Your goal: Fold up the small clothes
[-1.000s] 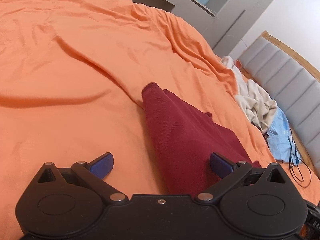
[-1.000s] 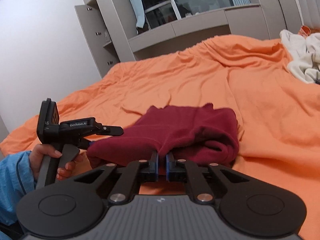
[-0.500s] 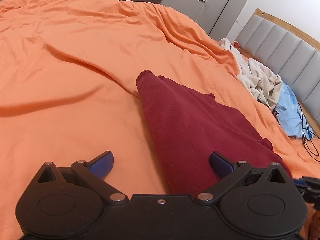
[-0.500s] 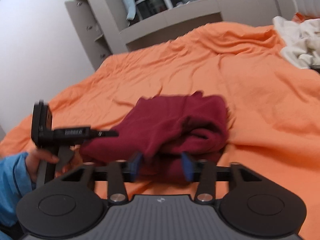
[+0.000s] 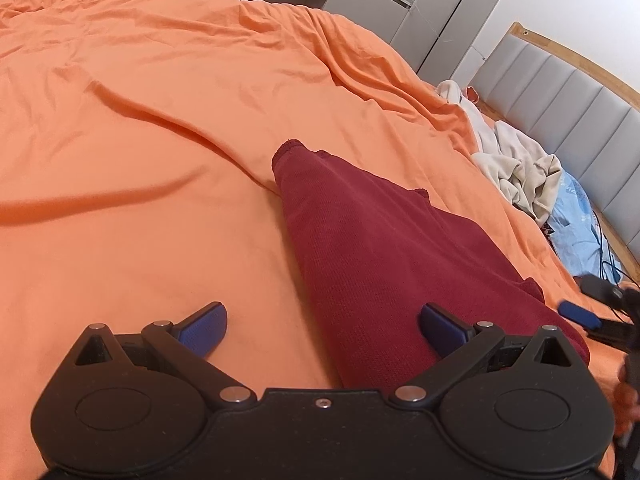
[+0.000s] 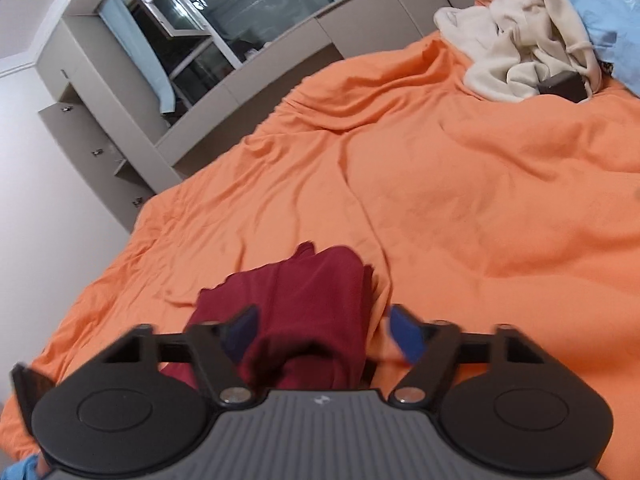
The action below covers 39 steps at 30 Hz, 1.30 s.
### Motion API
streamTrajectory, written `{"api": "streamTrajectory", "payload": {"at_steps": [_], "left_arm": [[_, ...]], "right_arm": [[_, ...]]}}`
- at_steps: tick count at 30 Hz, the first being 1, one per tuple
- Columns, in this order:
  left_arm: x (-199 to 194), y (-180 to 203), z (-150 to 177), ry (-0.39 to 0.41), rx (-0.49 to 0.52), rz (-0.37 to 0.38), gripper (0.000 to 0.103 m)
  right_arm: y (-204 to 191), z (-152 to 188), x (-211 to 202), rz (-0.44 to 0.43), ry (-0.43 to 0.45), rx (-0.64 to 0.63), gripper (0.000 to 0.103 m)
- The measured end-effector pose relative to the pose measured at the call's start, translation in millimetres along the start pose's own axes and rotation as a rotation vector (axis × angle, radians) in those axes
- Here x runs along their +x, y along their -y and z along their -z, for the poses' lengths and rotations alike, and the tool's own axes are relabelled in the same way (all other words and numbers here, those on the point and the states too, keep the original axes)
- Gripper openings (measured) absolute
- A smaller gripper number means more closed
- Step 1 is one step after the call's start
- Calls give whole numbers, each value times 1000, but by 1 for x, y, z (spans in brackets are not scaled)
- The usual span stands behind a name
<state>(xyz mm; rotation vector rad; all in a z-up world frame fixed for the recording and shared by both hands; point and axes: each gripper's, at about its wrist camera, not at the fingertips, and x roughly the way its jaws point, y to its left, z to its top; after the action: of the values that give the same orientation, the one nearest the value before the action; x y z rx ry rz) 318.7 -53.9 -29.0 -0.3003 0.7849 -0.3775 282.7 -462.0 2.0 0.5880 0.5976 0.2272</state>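
A dark red knit garment [image 5: 380, 240] lies folded lengthwise on the orange bed sheet [image 5: 160, 160]. My left gripper [image 5: 322, 312] hovers open over its near end, the cloth's left edge running between the blue pads, touching neither. In the right wrist view the same garment [image 6: 316, 280] sits in the gap of my right gripper [image 6: 323, 314]. Its jaws are closing from a wide stance, and the blue pads stand apart from the cloth. My right gripper [image 5: 588, 300] shows blurred at the left wrist view's right edge.
A heap of cream clothes [image 6: 520, 52] and light blue fabric [image 6: 600, 4] lies at the head of the bed by the grey padded headboard [image 5: 560, 92]. A dark cable [image 5: 604, 256] trails there. Grey cabinets [image 6: 120, 120] and a window stand beyond the bed's far edge.
My right gripper opened off the red garment's fold, then swung to the right and rolled, so its view tilts. The garment stays on the sheet. The left gripper barely shifted.
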Motion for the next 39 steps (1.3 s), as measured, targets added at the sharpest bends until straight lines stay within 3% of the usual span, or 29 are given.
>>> {"api": "streamTrajectory", "payload": {"at_steps": [3,7,12,16,21,26,30,31,33,39], "left_arm": [[0,0,0,1,1,0,103],[0,0,0,0,0,0,103],[1,0,0,1,-1,2,103],[1,-1,0,1,-2,2,103],[0,-1,0,1,-2,2,103],[1,-1,0,1,-3,3,103],[0,-1,0,2,-3,3,103],[1,-1,1,2,-3,3,103],[1,-1,1,2,-4,4,103],[1,-2,1,2,-3,4,103]], "right_arm": [[-4,-2,22,20,-34,-53,45],[-19,9,33,76,-44,-152,14],[-68,34,29,154,27,-522,11],[-89,51,34,179,10,-643,11],[-71,37,34,234,-16,-488,11],[-29,18,34,147,-100,-225,12],[-6,9,35,81,-112,-101,34],[-1,7,35,72,-115,-84,41],[3,5,40,55,-116,-70,44],[-4,1,61,31,-80,-150,45]]}}
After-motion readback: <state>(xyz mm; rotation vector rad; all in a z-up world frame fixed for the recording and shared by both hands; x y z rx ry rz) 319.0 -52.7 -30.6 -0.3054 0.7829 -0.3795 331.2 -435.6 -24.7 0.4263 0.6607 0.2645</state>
